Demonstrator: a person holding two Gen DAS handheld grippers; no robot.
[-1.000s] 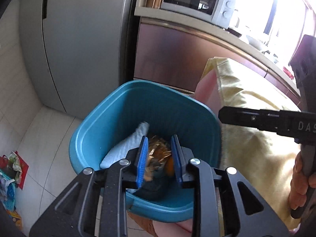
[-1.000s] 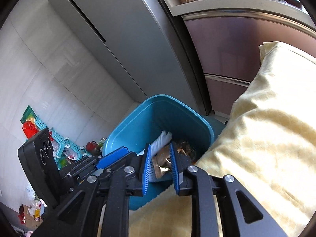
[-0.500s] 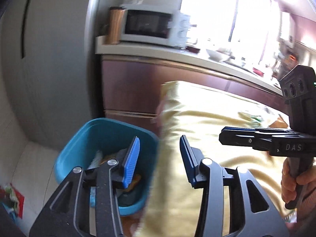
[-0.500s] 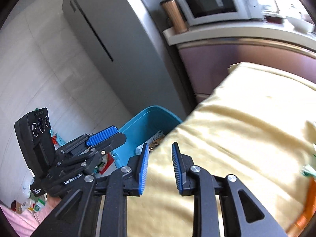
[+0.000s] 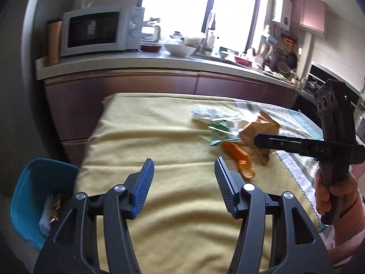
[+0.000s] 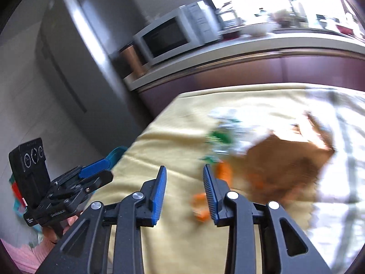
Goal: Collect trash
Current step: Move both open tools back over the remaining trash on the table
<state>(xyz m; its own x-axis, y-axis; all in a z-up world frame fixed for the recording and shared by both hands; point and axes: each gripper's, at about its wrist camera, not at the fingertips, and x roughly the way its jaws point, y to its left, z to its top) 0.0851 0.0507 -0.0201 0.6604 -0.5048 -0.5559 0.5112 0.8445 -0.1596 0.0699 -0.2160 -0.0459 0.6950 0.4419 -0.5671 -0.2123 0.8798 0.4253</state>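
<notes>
Trash (image 5: 237,134) lies on the cloth (image 5: 159,137) beyond both empty grippers (image 5: 184,180) (image 6: 184,183), jaws just opening.

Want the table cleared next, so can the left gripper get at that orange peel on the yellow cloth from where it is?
Probably yes: the left gripper is open and empty, with only bare yellow cloth between it and the orange peel.

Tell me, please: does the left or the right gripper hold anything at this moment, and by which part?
Nothing is held. The left gripper and the right gripper both have open jaws, which have just been opening, with only the yellow cloth seen between them.
</notes>
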